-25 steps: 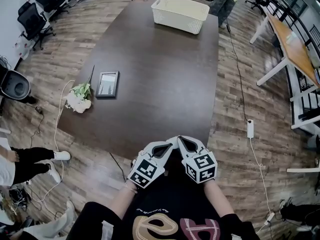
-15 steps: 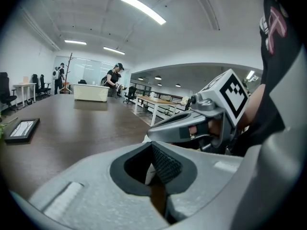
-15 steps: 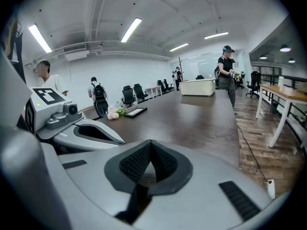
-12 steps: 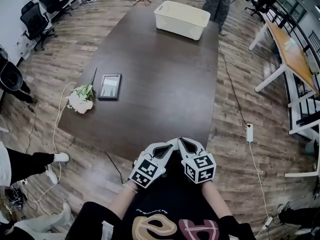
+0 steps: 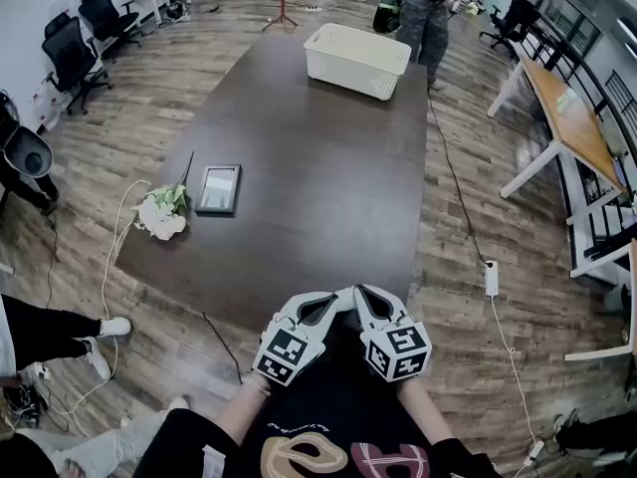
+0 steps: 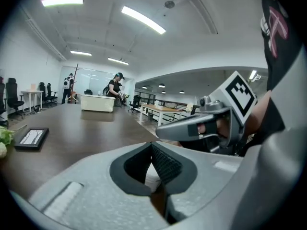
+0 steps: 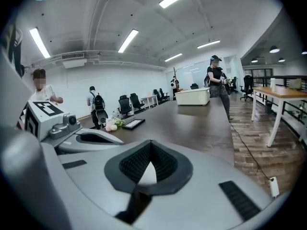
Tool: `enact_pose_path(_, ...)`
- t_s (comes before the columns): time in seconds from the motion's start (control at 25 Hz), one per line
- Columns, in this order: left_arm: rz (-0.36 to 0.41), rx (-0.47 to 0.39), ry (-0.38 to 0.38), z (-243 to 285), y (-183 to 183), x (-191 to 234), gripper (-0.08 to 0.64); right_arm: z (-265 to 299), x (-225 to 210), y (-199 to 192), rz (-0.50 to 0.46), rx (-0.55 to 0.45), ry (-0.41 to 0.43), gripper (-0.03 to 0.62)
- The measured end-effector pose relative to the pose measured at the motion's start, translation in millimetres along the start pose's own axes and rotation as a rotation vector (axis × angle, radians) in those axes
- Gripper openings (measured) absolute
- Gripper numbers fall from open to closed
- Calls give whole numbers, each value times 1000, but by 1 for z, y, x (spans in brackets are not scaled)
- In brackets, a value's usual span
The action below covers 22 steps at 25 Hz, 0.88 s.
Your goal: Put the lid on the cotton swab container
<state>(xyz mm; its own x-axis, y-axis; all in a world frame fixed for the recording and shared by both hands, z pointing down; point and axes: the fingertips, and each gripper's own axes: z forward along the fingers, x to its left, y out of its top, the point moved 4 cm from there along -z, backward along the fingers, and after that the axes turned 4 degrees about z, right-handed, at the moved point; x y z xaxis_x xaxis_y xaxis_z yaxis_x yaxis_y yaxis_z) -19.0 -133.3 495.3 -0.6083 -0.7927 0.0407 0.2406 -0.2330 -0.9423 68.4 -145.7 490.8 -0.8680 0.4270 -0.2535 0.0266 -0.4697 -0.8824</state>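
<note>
No cotton swab container or lid shows in any view. In the head view my left gripper (image 5: 341,294) and right gripper (image 5: 360,291) are held side by side close to my body, tips nearly touching, just short of the near edge of the dark brown table (image 5: 328,167). Both are shut with nothing between the pads. The left gripper view shows its jaws (image 6: 152,145) closed and empty, with the right gripper (image 6: 192,127) beside it. In the right gripper view the jaws (image 7: 150,143) are likewise closed on nothing, and the left gripper (image 7: 91,138) lies to the left.
A white basket (image 5: 358,60) stands at the table's far end. A small picture frame (image 5: 218,188) and a bunch of flowers (image 5: 162,212) lie near the left edge. A person (image 5: 423,13) stands beyond the basket. Office chairs (image 5: 75,53) and desks (image 5: 572,108) line the sides.
Both grippers stay together at the near edge, a little lower in the picture as the head view tilted up. The person beyond the basket has shifted left.
</note>
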Motion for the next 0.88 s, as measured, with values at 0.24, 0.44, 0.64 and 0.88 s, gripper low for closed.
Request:
enact_pose_path(0.24,-48,-88,49,-22,22,9,6,-19,6,0,-4,-64,-40,8)
enact_pose_path(0.44,-51,-88,52,-28,17,6,6,-28,11,-9,-11,-95,-78,8)
enact_pose_path(0.64,-41,-71,44,-32,13,3,6,-29,18,-13,-9,-101,-90,6)
enact_pose_path(0.88,-28,-56,39,-32,9,-1,6,-29,22,-17,1,-102,-90,6)
